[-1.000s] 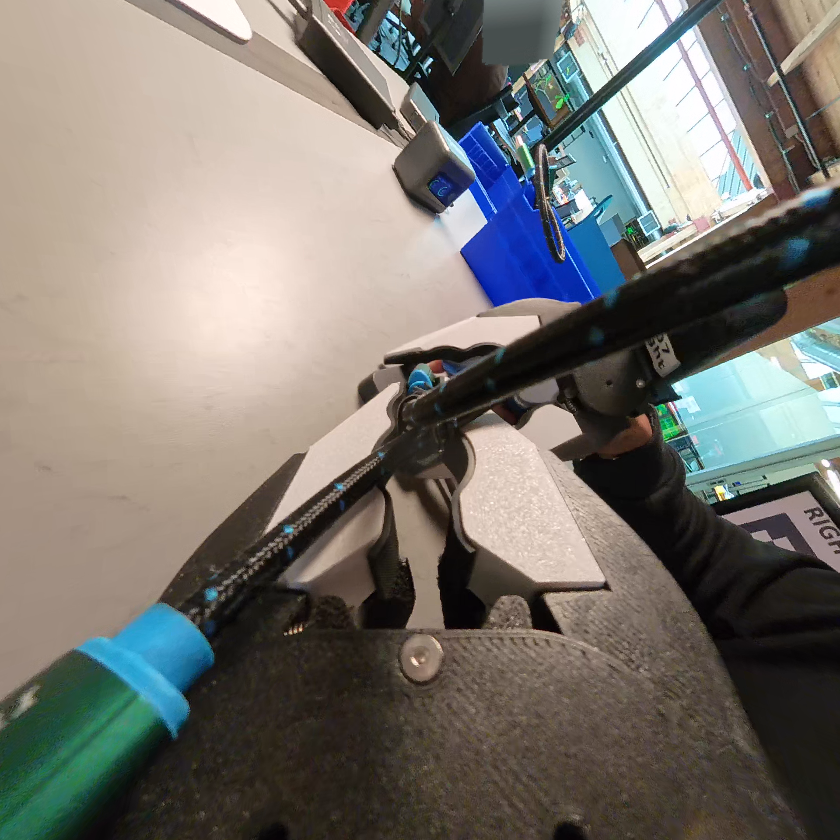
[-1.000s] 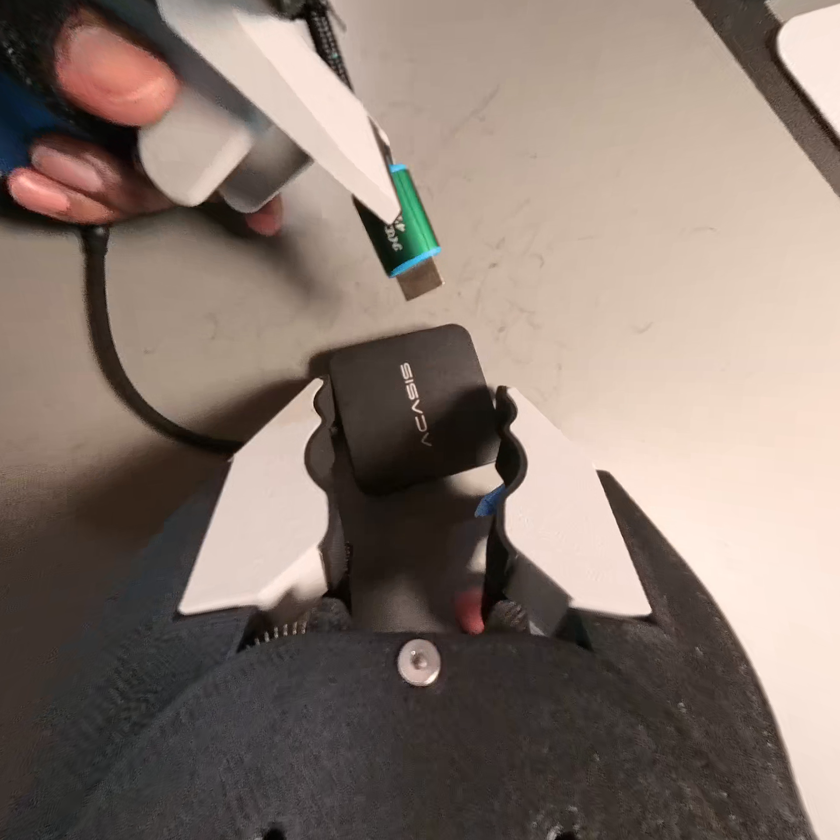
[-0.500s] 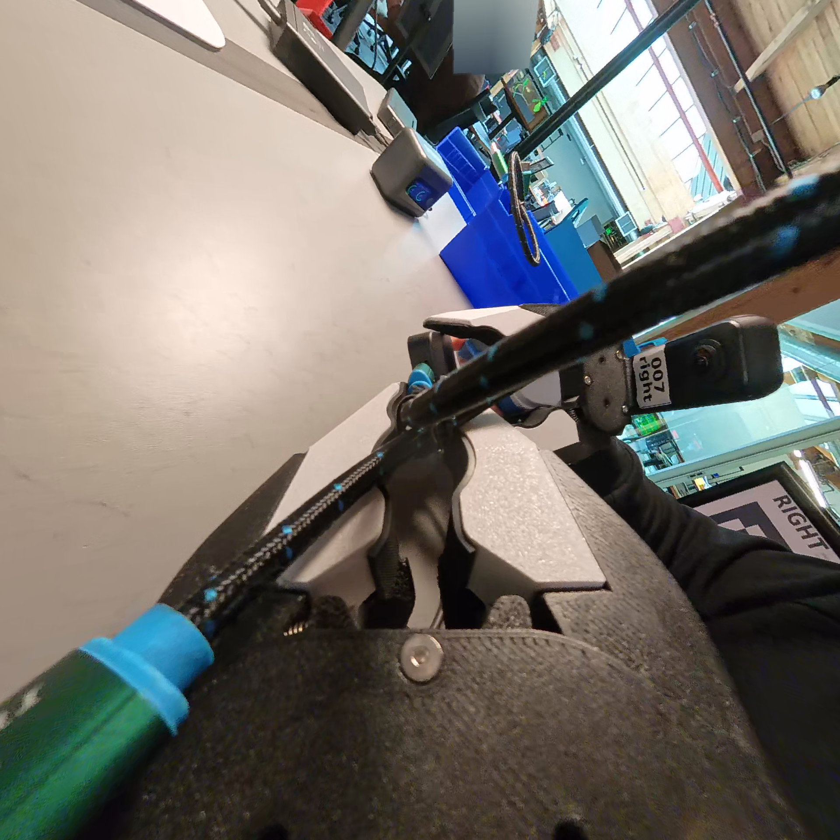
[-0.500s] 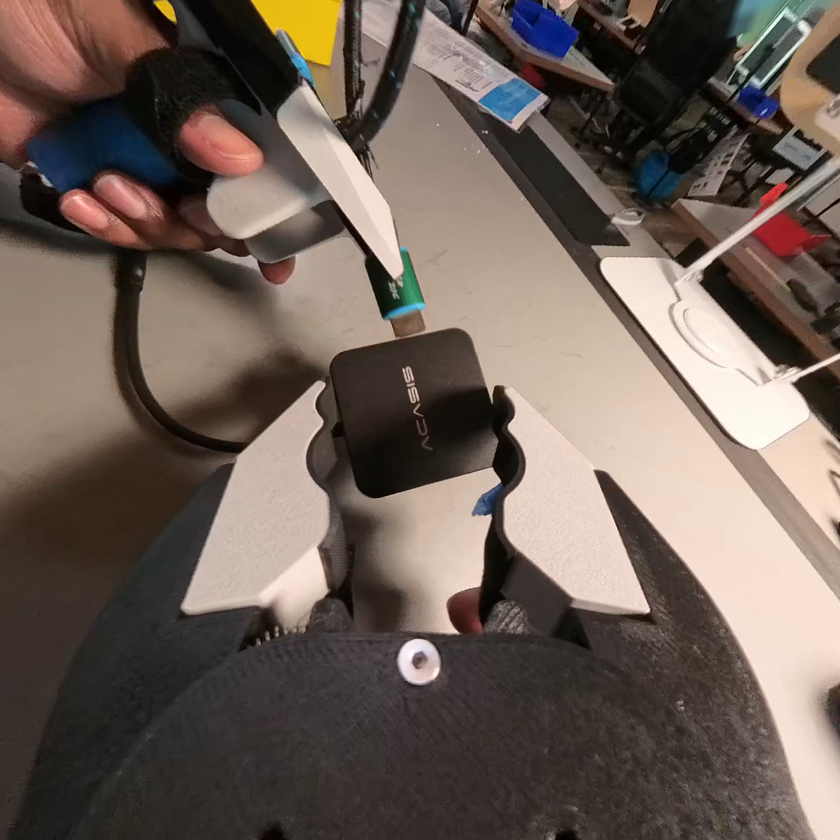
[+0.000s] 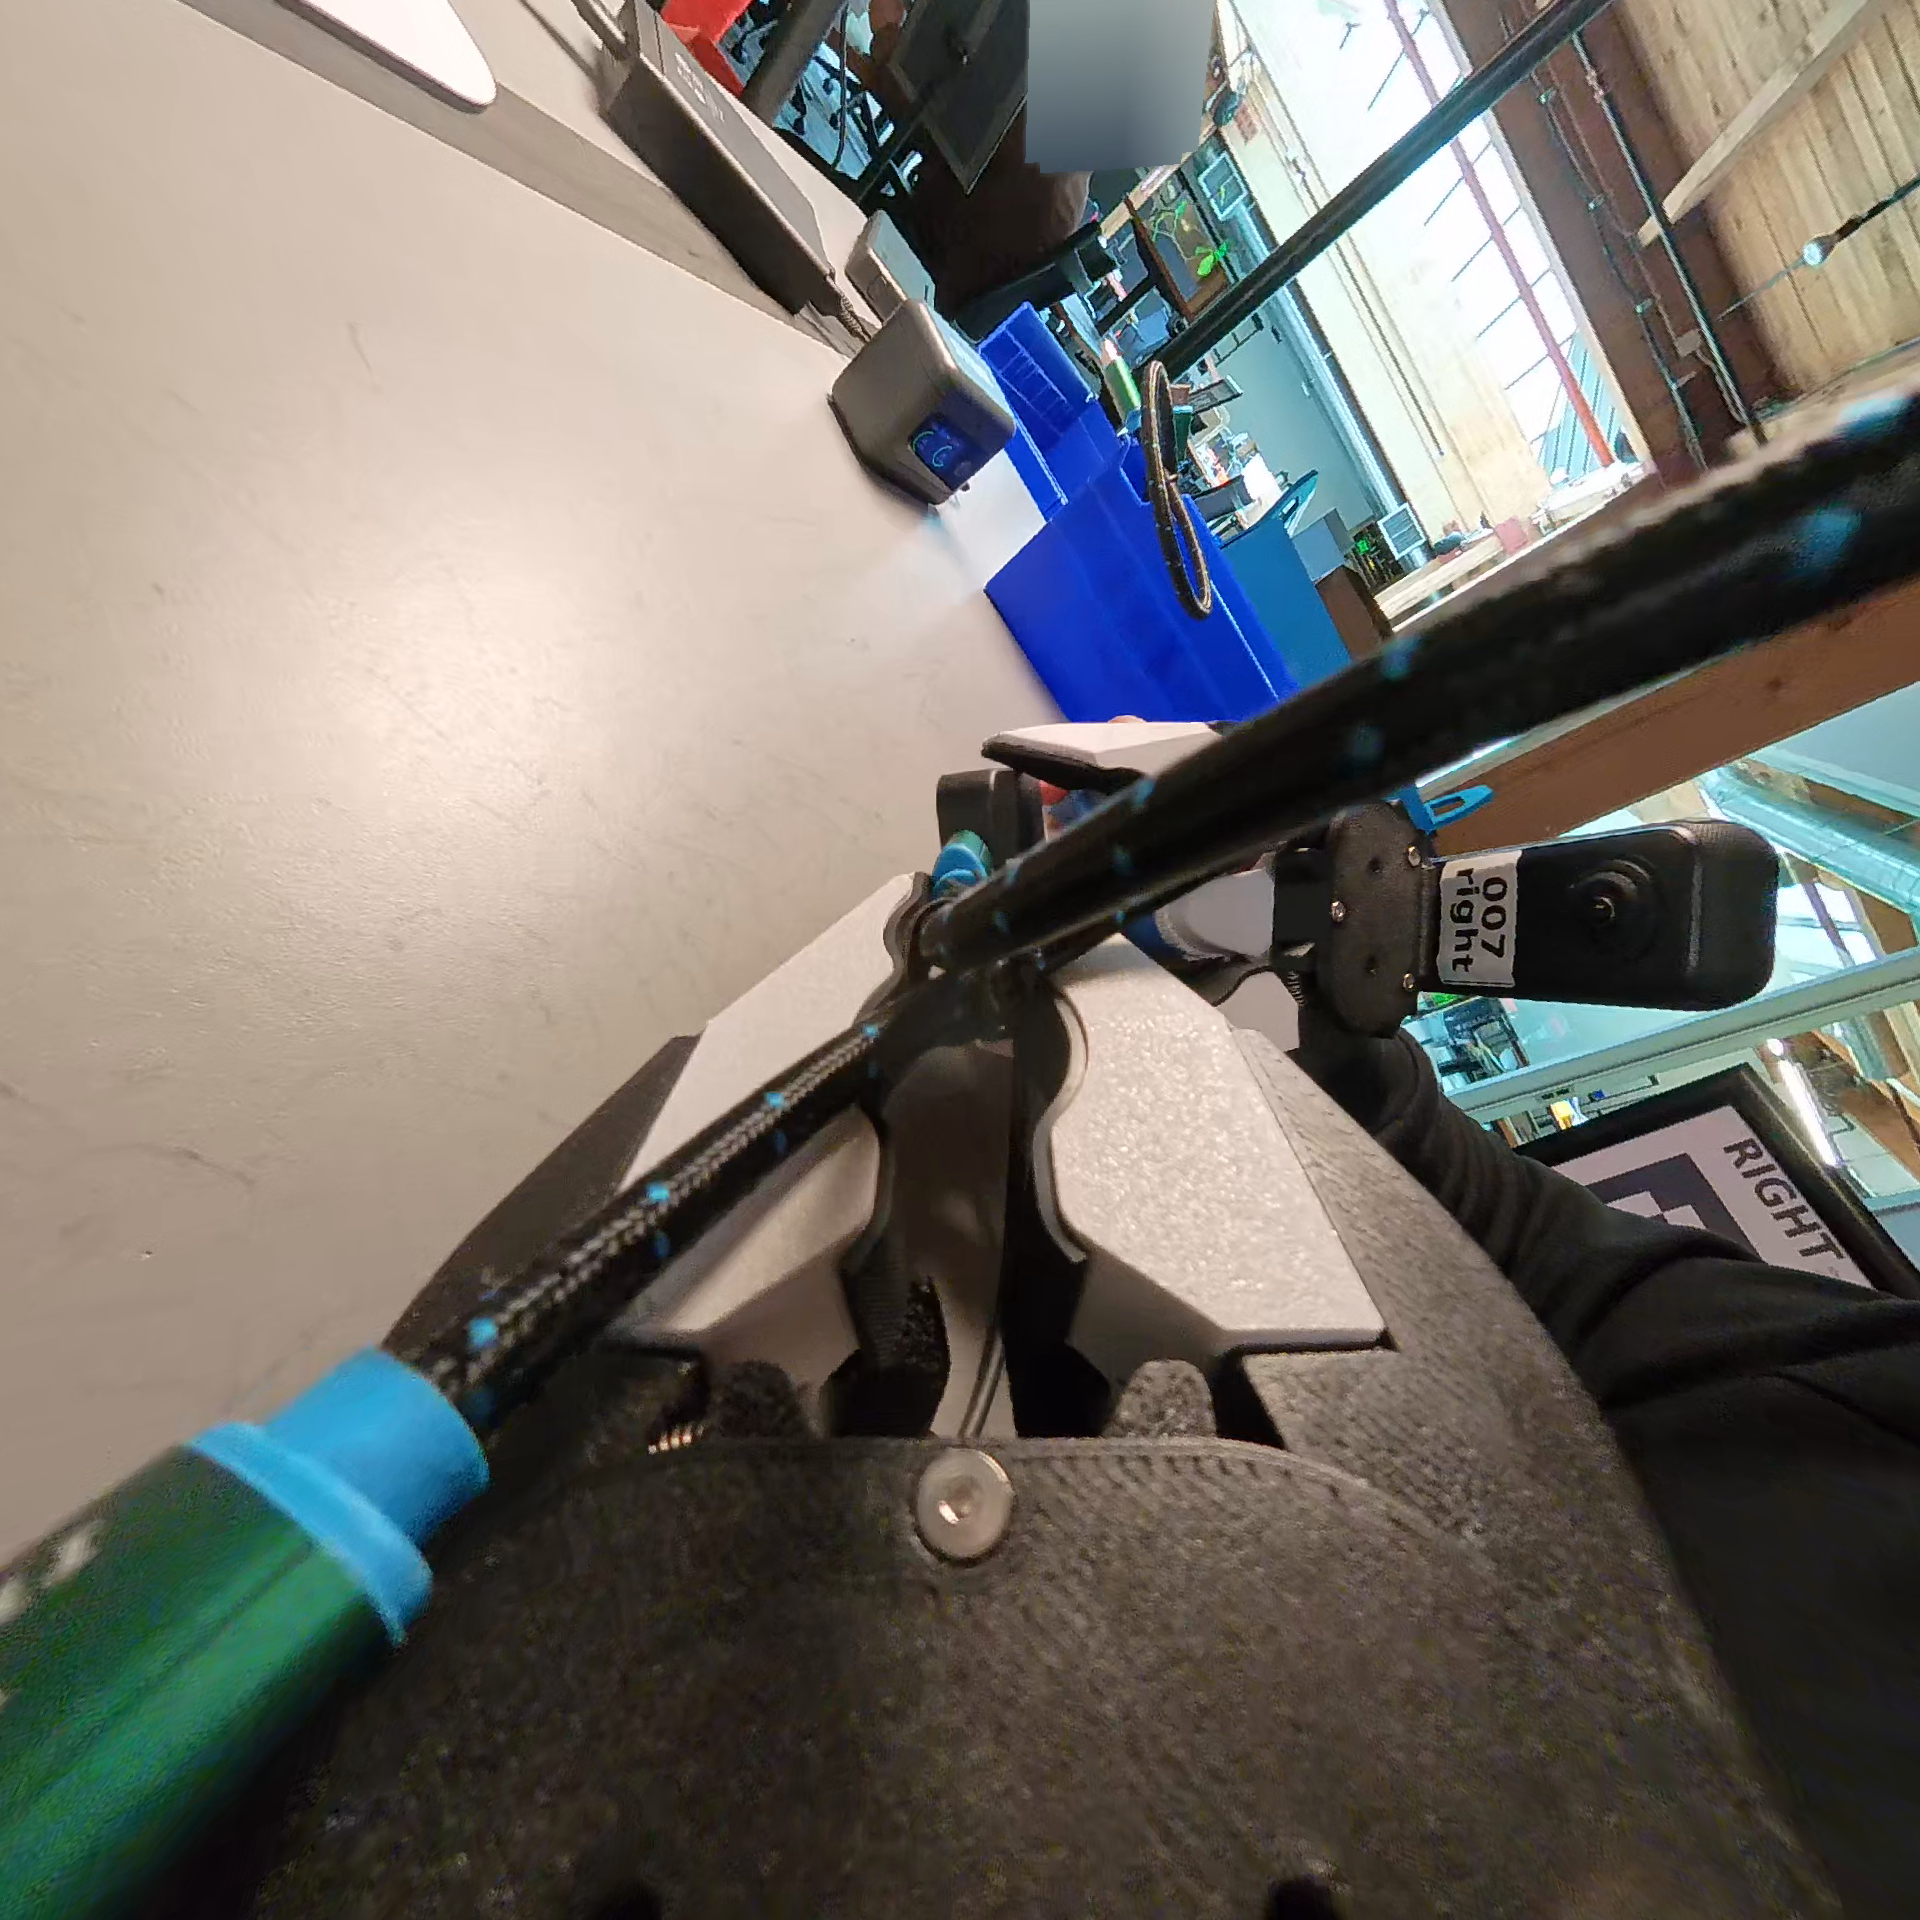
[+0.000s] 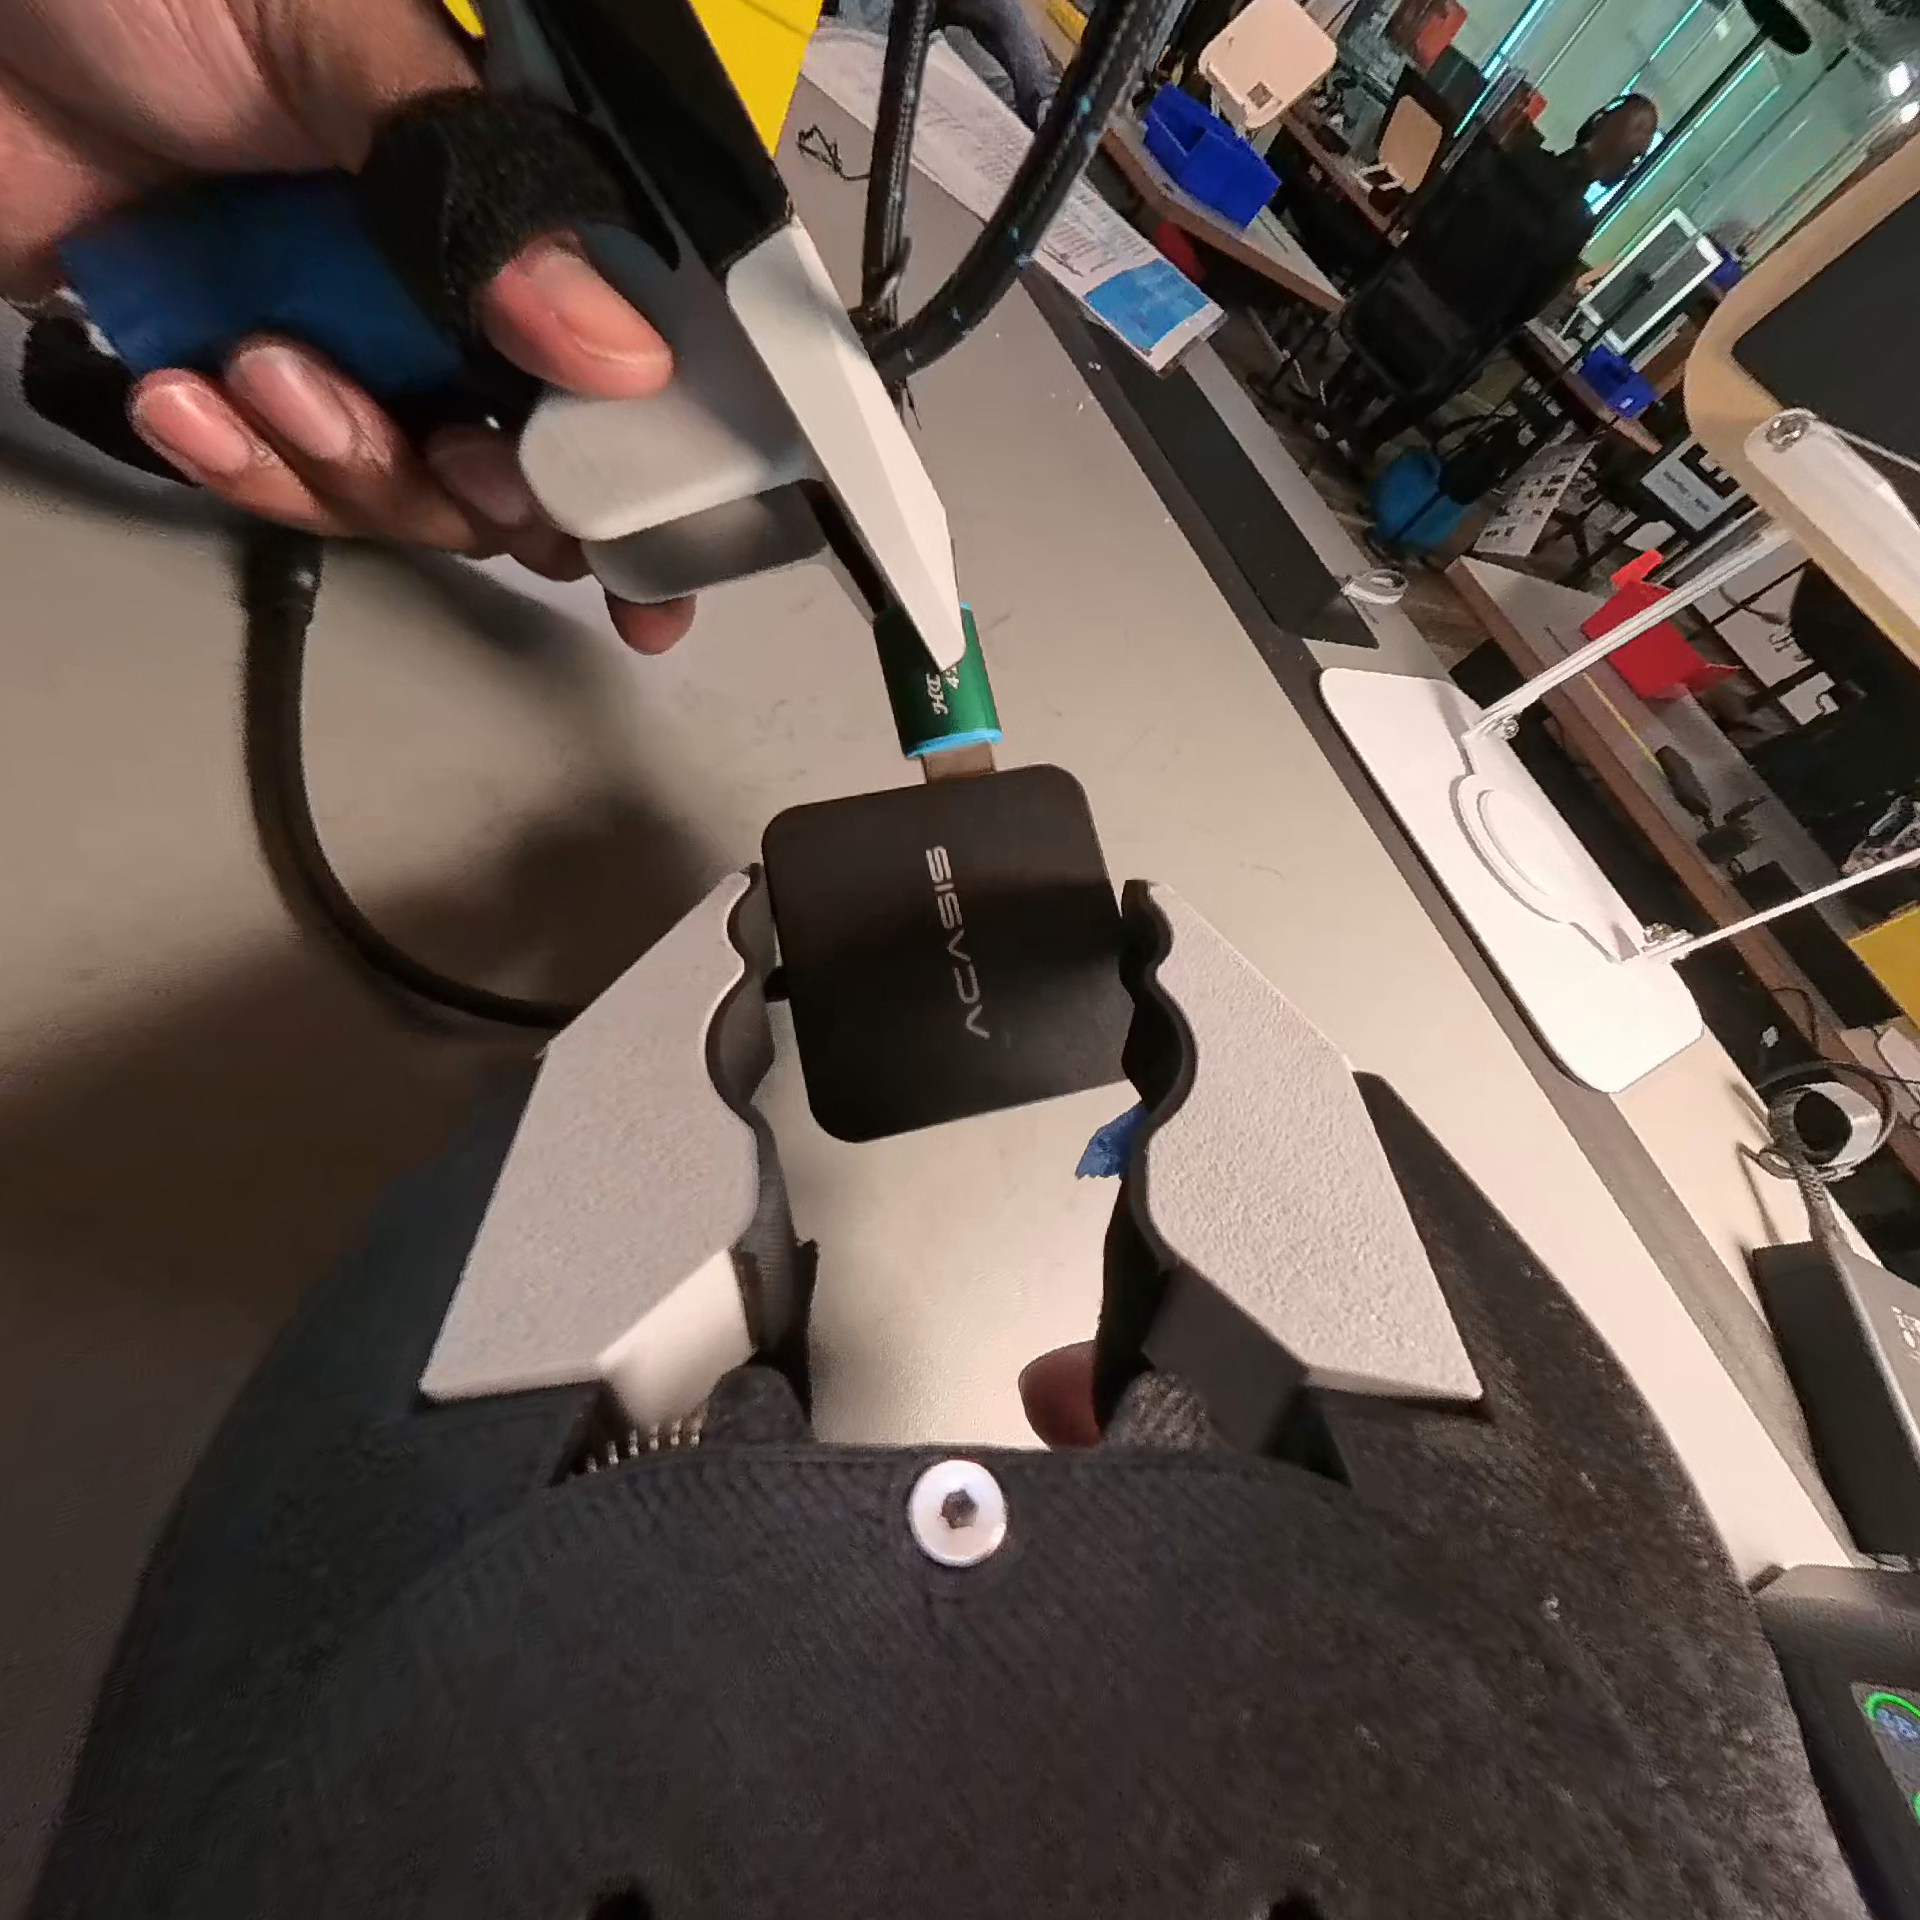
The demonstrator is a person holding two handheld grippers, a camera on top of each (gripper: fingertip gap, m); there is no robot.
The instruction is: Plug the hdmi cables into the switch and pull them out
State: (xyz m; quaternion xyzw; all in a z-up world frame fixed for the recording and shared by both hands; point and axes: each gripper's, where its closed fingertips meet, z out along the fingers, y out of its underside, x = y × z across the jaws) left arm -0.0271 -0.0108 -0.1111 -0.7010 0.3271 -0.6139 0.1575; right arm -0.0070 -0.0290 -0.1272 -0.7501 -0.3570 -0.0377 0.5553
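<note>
My right gripper (image 6: pixel 951 997) is closed on the switch (image 6: pixel 940 940), a flat black box with rounded corners; its two grey fingers (image 6: pixel 634 1122) press the box from both sides and hold it a little above the grey counter (image 6: pixel 1143 582). My left gripper (image 6: pixel 914 623) is closed around the braided black cable with blue specks (image 5: pixel 727 1132), just behind the plug. In the left wrist view this cable passes between my two fingers (image 5: pixel 1184 1164) and runs up to the right, out of the picture. The green plug with the blue ring (image 6: pixel 938 686) points down at the far edge of the switch. Its metal tip (image 6: pixel 961 767) touches that edge, but I cannot tell if it has entered the port. A second green plug with a blue collar (image 5: pixel 197 1558) lies very close to the left camera, at the lower left, on the same kind of cable. Left of the switch, a thick black cord (image 6: pixel 301 790) curves over the counter under my left hand (image 6: pixel 343 312). Right of the switch and well apart from it, a white lamp base (image 6: pixel 1496 862) stands on the counter. Beyond the switch in the left wrist view there is a small grey device with a blue light (image 5: pixel 920 416), and near it blue bins (image 5: pixel 1132 613).
</note>
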